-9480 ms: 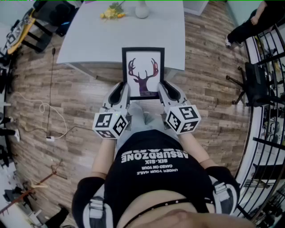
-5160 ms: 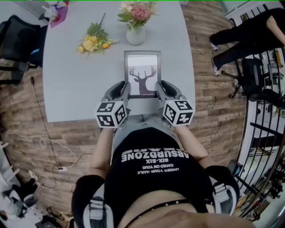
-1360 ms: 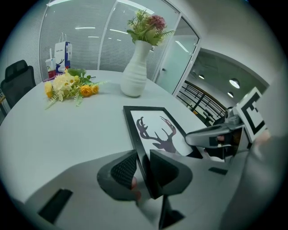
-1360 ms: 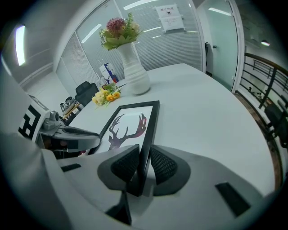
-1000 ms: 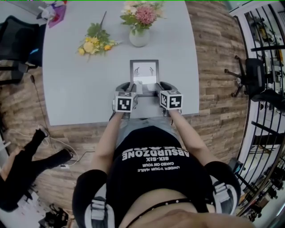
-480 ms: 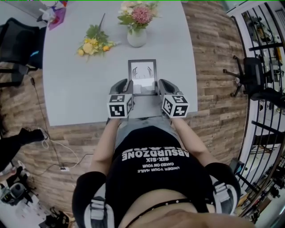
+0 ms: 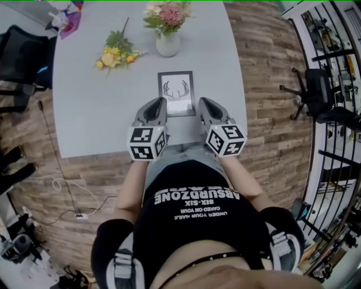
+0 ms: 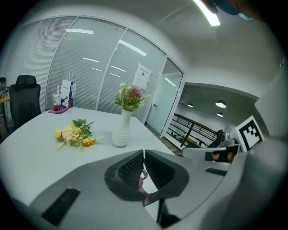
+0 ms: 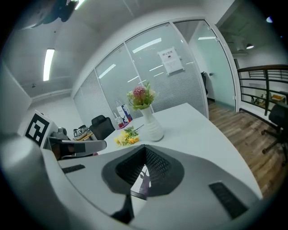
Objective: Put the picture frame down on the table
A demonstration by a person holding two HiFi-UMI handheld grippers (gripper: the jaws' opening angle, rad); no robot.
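The black picture frame (image 7: 176, 90) with a deer print is over the grey table (image 7: 101, 107), near its front edge and below the vase. My left gripper (image 7: 160, 104) is at the frame's lower left corner and my right gripper (image 7: 199, 104) at its lower right corner. Both sets of jaws are closed down on the frame's edges. In the left gripper view the jaws meet at a thin slit (image 8: 143, 155), with part of the print (image 8: 143, 186) visible behind them. The right gripper view shows the same: closed jaws (image 9: 145, 150) and the deer print (image 9: 143, 178) in the gap below.
A white vase of flowers (image 7: 167, 42) stands just beyond the frame, and a loose yellow bouquet (image 7: 115, 53) lies to its left. A pink bag (image 7: 66, 16) sits at the far left corner. Black chairs (image 7: 20, 53) and railings (image 7: 333, 84) flank the table.
The frame now shows more of its face and sits slightly farther up the table. Both grippers have risen toward the camera, still at its lower corners.
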